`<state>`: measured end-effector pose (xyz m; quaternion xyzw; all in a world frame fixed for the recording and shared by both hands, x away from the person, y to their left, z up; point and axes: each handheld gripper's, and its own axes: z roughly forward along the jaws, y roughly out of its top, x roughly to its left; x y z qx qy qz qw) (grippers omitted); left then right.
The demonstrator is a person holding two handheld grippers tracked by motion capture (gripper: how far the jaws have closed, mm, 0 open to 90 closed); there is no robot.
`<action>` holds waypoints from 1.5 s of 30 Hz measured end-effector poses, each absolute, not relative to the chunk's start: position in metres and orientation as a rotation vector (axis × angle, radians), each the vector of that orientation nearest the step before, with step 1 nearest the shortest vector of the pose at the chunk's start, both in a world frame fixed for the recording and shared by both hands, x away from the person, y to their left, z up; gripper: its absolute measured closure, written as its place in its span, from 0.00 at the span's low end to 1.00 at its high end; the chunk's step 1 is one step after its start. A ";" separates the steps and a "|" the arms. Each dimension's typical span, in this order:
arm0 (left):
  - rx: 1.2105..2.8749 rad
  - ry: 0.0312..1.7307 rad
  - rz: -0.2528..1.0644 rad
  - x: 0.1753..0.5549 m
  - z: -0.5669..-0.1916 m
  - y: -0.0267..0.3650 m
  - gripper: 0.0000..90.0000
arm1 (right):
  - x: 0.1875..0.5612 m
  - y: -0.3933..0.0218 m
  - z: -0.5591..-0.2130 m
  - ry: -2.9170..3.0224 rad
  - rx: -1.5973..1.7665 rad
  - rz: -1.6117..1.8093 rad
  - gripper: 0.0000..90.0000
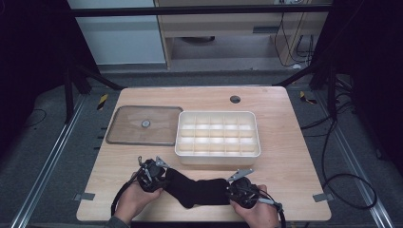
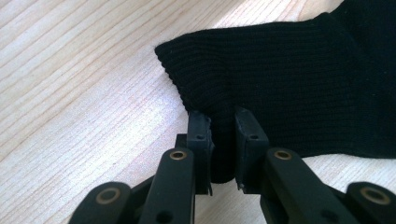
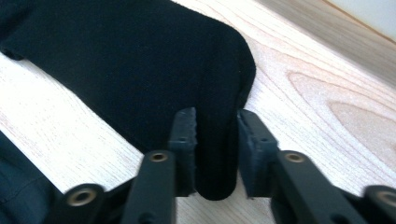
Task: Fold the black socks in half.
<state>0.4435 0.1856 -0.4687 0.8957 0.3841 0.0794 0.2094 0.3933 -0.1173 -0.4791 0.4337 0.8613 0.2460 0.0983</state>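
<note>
A black sock (image 1: 197,190) lies flat on the wooden table (image 1: 285,156) near its front edge, between my two hands. My left gripper (image 1: 164,178) is at the sock's left end. In the left gripper view its jaws (image 2: 220,123) are shut on a fold of the ribbed black fabric (image 2: 289,70). My right gripper (image 1: 233,190) is at the sock's right end. In the right gripper view its jaws (image 3: 215,123) pinch the rounded end of the sock (image 3: 130,60), with fabric filling the gap between the pads.
A white box (image 1: 217,114) divided into several small compartments stands just behind the sock at mid table. A clear flat lid (image 1: 128,137) with a round knob lies to its left. A cable hole (image 1: 235,99) sits near the far edge.
</note>
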 end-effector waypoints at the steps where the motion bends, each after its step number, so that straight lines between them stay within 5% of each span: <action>1: 2.486 1.070 0.216 0.443 -0.468 0.186 0.88 | 0.393 -0.117 -0.479 2.552 1.272 0.727 0.83; 45: 2.434 0.956 0.228 0.439 -0.413 0.188 0.88 | 0.391 -0.102 -0.480 2.559 1.230 0.761 0.85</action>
